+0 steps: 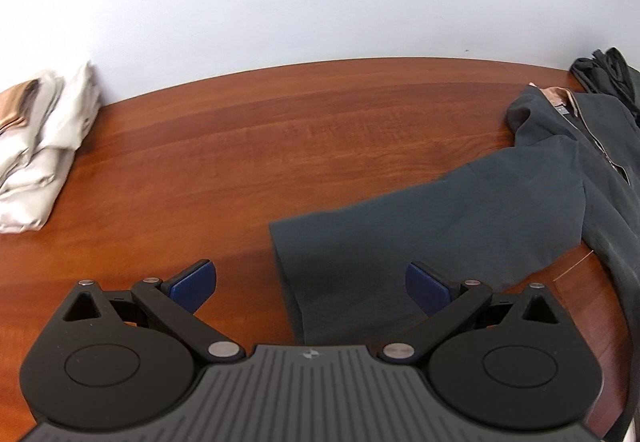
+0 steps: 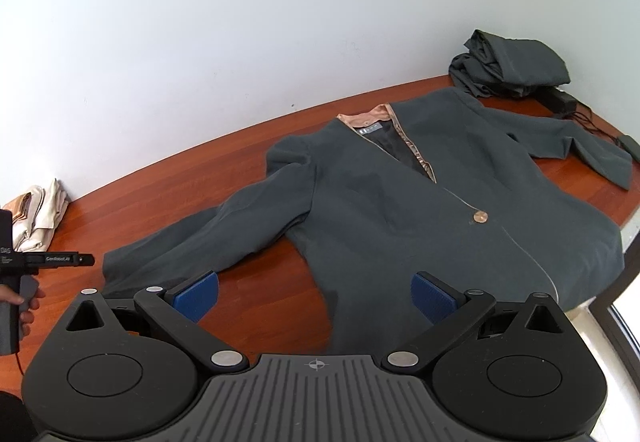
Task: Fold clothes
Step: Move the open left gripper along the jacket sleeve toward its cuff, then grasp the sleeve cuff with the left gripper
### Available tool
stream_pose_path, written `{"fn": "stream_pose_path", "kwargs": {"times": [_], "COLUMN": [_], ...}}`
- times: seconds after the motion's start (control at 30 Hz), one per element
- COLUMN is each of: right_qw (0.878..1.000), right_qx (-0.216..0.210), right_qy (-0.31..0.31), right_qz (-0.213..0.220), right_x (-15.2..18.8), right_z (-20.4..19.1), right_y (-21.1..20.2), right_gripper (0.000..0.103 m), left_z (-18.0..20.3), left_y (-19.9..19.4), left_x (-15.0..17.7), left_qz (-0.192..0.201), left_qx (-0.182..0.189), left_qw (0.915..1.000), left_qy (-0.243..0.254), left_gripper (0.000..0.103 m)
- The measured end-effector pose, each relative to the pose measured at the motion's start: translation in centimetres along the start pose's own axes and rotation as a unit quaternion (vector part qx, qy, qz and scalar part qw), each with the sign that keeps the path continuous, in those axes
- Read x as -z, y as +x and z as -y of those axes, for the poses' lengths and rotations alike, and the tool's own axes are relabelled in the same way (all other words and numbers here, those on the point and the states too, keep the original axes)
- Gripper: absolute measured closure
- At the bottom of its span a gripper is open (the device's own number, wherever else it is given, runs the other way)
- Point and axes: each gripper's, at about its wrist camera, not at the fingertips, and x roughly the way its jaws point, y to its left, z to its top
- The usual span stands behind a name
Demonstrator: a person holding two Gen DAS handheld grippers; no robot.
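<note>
A dark grey jacket (image 2: 420, 210) with a copper lining and one copper button (image 2: 481, 217) lies face up and spread flat on the brown wooden table (image 2: 180, 178). Its left sleeve (image 1: 420, 234) stretches out toward the left wrist view's middle. My left gripper (image 1: 311, 286) is open, its blue pads on either side of the sleeve's cuff end, just above it. My right gripper (image 2: 315, 296) is open over the jacket's lower hem near the table's front edge. The left gripper's body (image 2: 24, 262) shows at the far left of the right wrist view, held by a hand.
A folded cream garment (image 1: 36, 158) lies at the table's far left by the white wall. A crumpled dark grey garment (image 2: 508, 62) sits at the far right corner, with a black box and cables (image 2: 560, 100) beside it. The table's right edge (image 2: 628, 218) runs close to the jacket.
</note>
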Motion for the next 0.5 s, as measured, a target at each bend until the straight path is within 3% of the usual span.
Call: {"fn": "stream_pose_path", "kwargs": {"times": [0.4, 0.5], "right_qw": [0.999, 0.998], "right_qx": [0.04, 0.046], "right_qy": [0.031, 0.032], "right_qz": [0.002, 0.002], "right_x": [0.9, 0.8], "right_z": [-1.2, -1.2], "right_y": [-0.6, -0.4], "right_gripper": [0.001, 0.001], "left_z": [-1.0, -1.2], "left_y": [6.3, 7.7], "left_x": [-1.6, -2.0], "left_qz": [-0.001, -0.009], "left_qx": [0.043, 0.04], "left_qw": [0.9985, 0.9986], "left_qy": [0.033, 0.033], "left_gripper": [0.001, 0.006]}}
